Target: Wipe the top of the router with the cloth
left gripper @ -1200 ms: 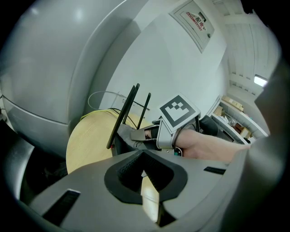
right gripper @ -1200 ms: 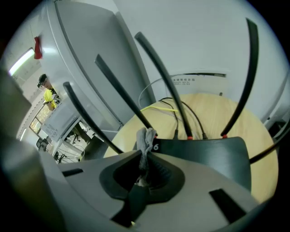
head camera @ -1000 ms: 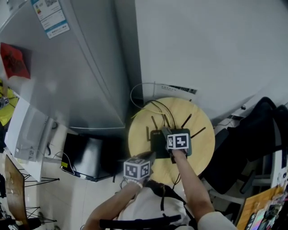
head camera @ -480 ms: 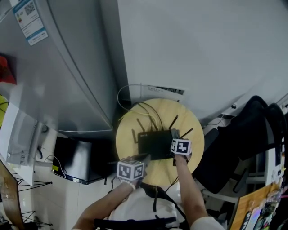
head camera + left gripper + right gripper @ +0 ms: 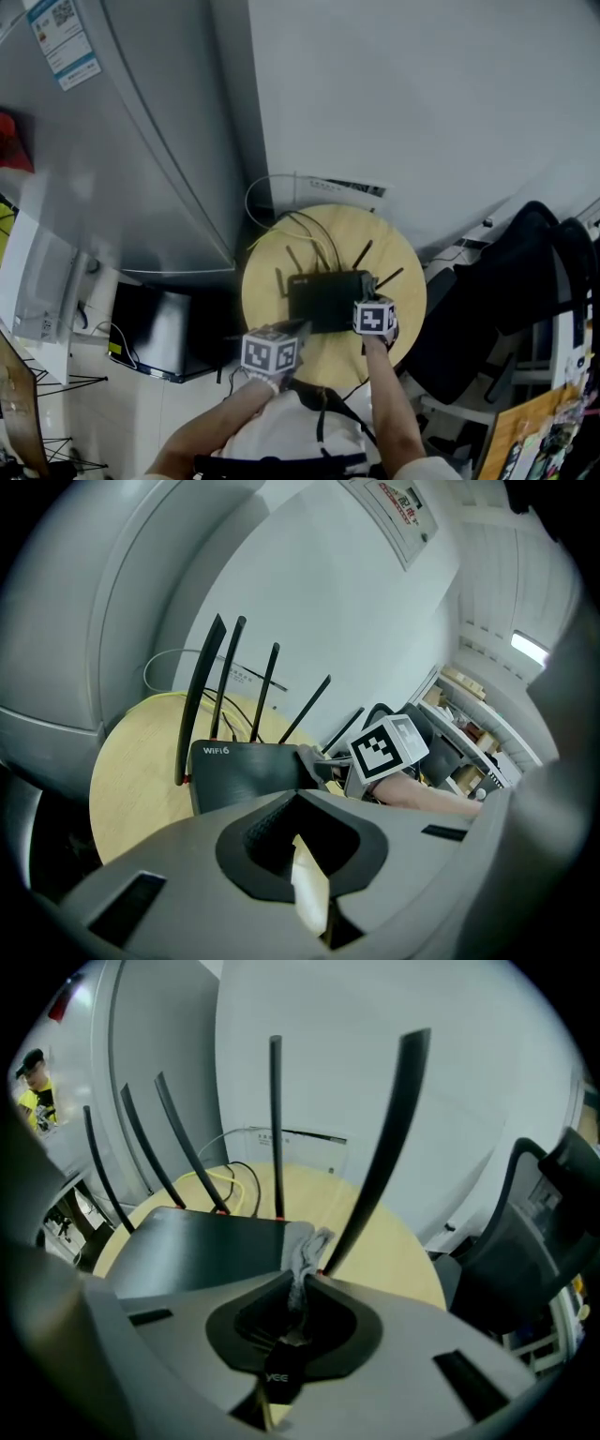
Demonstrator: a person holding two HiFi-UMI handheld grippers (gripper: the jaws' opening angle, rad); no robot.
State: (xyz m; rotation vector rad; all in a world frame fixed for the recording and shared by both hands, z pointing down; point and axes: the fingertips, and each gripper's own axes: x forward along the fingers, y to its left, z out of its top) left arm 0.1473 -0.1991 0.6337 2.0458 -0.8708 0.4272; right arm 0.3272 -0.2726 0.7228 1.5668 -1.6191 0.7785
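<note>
A black router [image 5: 322, 298] with several upright antennas sits on a round wooden table [image 5: 394, 258]. My right gripper [image 5: 365, 292] is at the router's near right corner, shut on a small grey cloth [image 5: 306, 1249] that rests on the router's top [image 5: 202, 1246] at its right edge. The left gripper [image 5: 301, 329] hovers just off the router's near left edge, shut and holding nothing. From the left gripper view I see the router's front [image 5: 246, 772] and the right gripper's marker cube [image 5: 388, 748] beyond it.
Yellow and black cables [image 5: 314, 225] loop behind the router on the table. A tall grey cabinet [image 5: 141, 141] stands left, a white wall behind. A black chair [image 5: 525, 272] is to the right, and a dark box [image 5: 159, 333] sits on the floor at the left.
The right gripper, with the cloth, has slid from the router's middle to its right near corner, toward me. The left gripper has stayed near the router's front edge.
</note>
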